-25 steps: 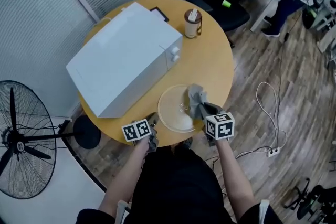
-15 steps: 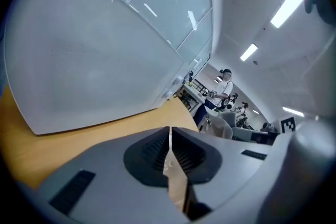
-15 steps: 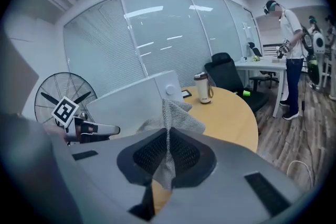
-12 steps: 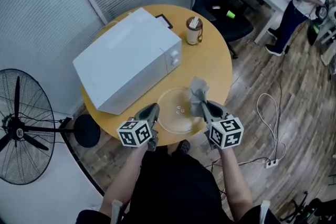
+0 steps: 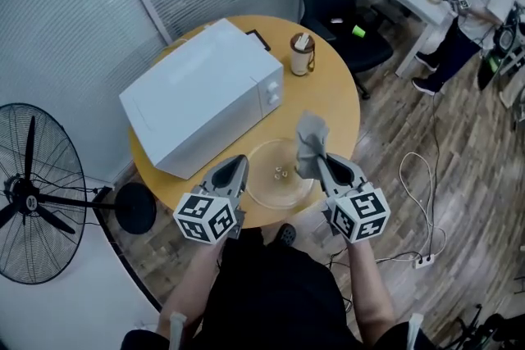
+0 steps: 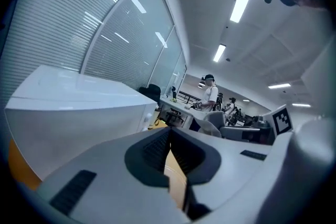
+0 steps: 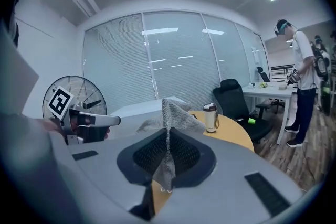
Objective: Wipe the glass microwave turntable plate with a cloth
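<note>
Operator: Slip is my main worry. My right hand-held gripper (image 5: pixel 324 164) is clamped on the grey cloth (image 5: pixel 310 142), but only on a thin fold. Most of the fabric stands up past the tips in a loose peak.

Spotter: And the plate?

Operator: The glass turntable plate (image 5: pixel 267 180) lies flat on the round bench (image 5: pixel 328 106), in front of the white microwave (image 5: pixel 201 98). Its near rim is close to the bench edge on my side. From the head view the cloth sits over the plate's right rim; I can't tell whether it touches the glass.

Spotter: So what goes wrong?

Operator: Two things, I judge. If I press down with so little cloth in the pinch, the fabric could pull out, or the bare tips could meet the glass and scrape it. And nothing steadies the plate: my left hand-held gripper (image 5: pixel 237 168) is pressed together on nothing, near the plate's left rim. A stroke pulled toward me could slide the smooth glass across the wood and off the edge.

Spotter: The cup?

Operator: The lidded cup (image 5: pixel 302 53) stands well apart, at the far side by the microwave's corner. I expect no trouble there.

Spotter: Your fix?

Operator: I'd brace the rim with the left one and wipe lightly, away from the edge.
</note>
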The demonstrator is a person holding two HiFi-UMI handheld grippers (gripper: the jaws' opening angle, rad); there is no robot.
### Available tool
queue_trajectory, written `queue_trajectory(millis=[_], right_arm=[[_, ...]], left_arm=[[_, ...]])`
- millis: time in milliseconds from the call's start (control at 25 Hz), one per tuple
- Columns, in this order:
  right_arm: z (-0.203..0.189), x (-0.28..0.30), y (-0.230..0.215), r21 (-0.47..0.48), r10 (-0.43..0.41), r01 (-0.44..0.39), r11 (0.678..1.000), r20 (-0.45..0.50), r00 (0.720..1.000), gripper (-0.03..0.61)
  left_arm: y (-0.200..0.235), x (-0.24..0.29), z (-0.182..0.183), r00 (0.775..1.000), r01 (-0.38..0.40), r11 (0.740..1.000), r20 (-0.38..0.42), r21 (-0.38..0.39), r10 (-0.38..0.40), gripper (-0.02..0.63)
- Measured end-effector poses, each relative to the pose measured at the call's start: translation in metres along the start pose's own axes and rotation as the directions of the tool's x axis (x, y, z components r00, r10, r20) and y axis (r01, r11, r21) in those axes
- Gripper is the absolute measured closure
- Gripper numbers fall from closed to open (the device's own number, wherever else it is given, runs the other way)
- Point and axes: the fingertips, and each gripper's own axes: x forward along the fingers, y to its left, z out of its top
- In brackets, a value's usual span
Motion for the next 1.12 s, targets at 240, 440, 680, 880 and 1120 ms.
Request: queue_trajectory(millis=[240, 440, 680, 880, 1120], right_arm=[[0.017, -0.01, 0.01, -0.05, 0.021, -0.019, 0.999, 0.054, 0.998, 0.554], [0.023, -0.017, 0.016, -0.077, 0.02, -0.015, 0.997, 0.073, 0.997, 0.555], [0.027, -0.025, 0.025, -0.084, 0.027, -0.019, 0.996, 0.094, 0.995, 0.557], [0.026, -0.026, 0.028, -0.091, 0.028, -0.019, 0.996, 0.091, 0.995, 0.557], [0.026, -0.026, 0.028, -0.096, 0.023, -0.014, 0.995, 0.092, 0.996, 0.557]], left_arm=[[-0.017, -0.014, 0.028, 0.999, 0.012, 0.997, 0.052, 0.083, -0.016, 0.615], [-0.029, -0.021, 0.036, 0.997, 0.021, 0.992, 0.07, 0.122, -0.03, 0.615], [-0.038, -0.028, 0.039, 0.996, 0.038, 0.991, 0.079, 0.132, -0.049, 0.615], [-0.042, -0.028, 0.038, 0.995, 0.057, 0.989, 0.074, 0.134, -0.067, 0.615], [-0.044, -0.026, 0.037, 0.994, 0.068, 0.988, 0.07, 0.142, -0.078, 0.615]])
